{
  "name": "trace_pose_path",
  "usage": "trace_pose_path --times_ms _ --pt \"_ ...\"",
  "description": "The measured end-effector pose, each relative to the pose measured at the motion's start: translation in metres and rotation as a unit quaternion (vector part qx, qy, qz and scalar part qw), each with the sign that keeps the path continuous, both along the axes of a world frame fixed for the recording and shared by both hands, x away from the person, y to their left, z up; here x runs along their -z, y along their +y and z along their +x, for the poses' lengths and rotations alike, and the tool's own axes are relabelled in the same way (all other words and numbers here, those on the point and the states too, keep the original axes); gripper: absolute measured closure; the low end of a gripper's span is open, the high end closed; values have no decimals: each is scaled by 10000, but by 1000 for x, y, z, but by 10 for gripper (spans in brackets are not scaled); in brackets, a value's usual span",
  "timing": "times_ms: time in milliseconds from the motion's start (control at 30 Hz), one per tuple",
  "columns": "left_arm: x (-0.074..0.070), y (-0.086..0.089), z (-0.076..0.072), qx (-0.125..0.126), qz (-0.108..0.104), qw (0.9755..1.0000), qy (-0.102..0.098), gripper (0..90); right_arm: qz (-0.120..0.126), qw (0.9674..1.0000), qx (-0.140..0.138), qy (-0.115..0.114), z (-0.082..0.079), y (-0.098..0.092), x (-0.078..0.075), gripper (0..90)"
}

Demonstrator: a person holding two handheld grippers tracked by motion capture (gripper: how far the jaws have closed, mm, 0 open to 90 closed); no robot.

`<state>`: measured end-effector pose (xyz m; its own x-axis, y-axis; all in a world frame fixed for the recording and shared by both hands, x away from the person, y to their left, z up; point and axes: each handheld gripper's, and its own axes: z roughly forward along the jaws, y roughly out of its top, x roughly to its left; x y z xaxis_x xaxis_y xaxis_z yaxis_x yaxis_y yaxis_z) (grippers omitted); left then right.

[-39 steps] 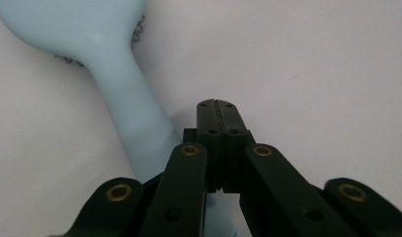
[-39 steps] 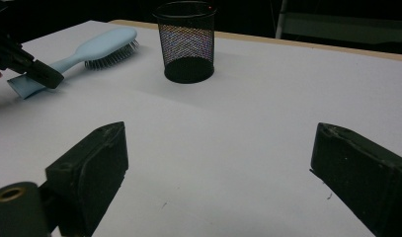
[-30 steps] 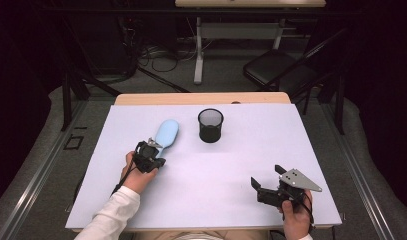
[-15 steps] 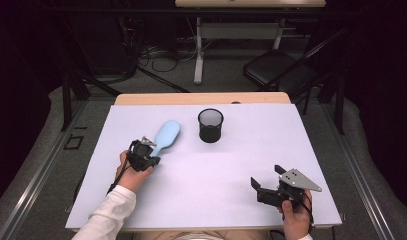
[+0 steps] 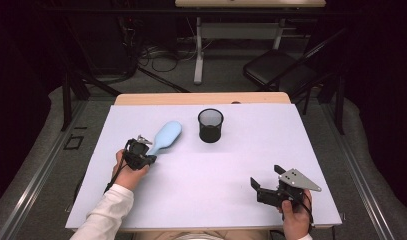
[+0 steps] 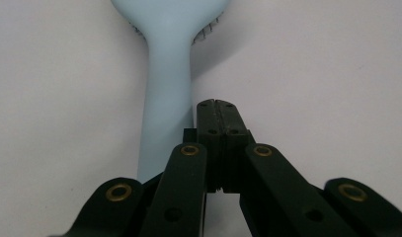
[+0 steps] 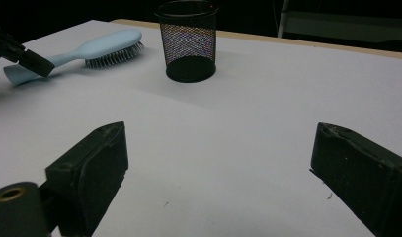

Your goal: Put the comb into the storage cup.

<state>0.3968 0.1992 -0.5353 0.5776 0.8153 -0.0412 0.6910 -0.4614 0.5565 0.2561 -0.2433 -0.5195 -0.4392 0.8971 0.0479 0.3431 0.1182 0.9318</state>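
Observation:
A light blue hairbrush lies bristles down on the white table cover, left of centre. My left gripper is at the brush's handle end, jaws pressed together. In the left gripper view the shut jaws sit just right of the brush handle, with nothing between them. My right gripper rests near the front right of the table, its jaws spread wide. The right gripper view shows the open right gripper over bare table, with the hairbrush and the left gripper far off.
A black mesh cup stands upright behind the table's centre, right of the brush, also seen as the mesh cup ahead of the right gripper. The white cover spans the table. A chair and desk legs stand beyond the far edge.
The left hand and its gripper have shifted a little to the left near the brush handle. The brush, the cup and the right gripper have stayed put.

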Motion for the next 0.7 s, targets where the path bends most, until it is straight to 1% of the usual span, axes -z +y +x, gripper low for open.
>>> trace_pose_path --times_ms 200,233,267,367,400,467,533,567,700 --pt "0 1 1 -20 -2 10000 -8 900 -7 10000 -6 -4 0 0 0 72" --pt "0 2 1 -30 22 10000 -25 900 -7 10000 -6 -4 0 0 0 72" --pt "0 2 1 -63 1 10000 -47 900 -9 10000 -6 -7 0 0 0 72" --pt "0 3 1 -75 26 10000 -50 900 -9 10000 -4 -5 0 0 0 72" --pt "1 4 2 -93 -7 9999 -53 900 0 10000 1 -8 0 0 0 72" --pt "0 5 2 -112 14 9999 -43 900 -2 10000 2 -11 0 0 0 72" --pt "1 6 3 -122 -28 9999 -41 900 -2 10000 0 -5 0 0 0 72" --pt "1 7 3 -127 4 9999 -51 900 1 10000 2 -5 0 0 0 72" --pt "1 8 3 -127 -2 9999 -55 900 1 10000 -1 -12 0 -1 0 72"
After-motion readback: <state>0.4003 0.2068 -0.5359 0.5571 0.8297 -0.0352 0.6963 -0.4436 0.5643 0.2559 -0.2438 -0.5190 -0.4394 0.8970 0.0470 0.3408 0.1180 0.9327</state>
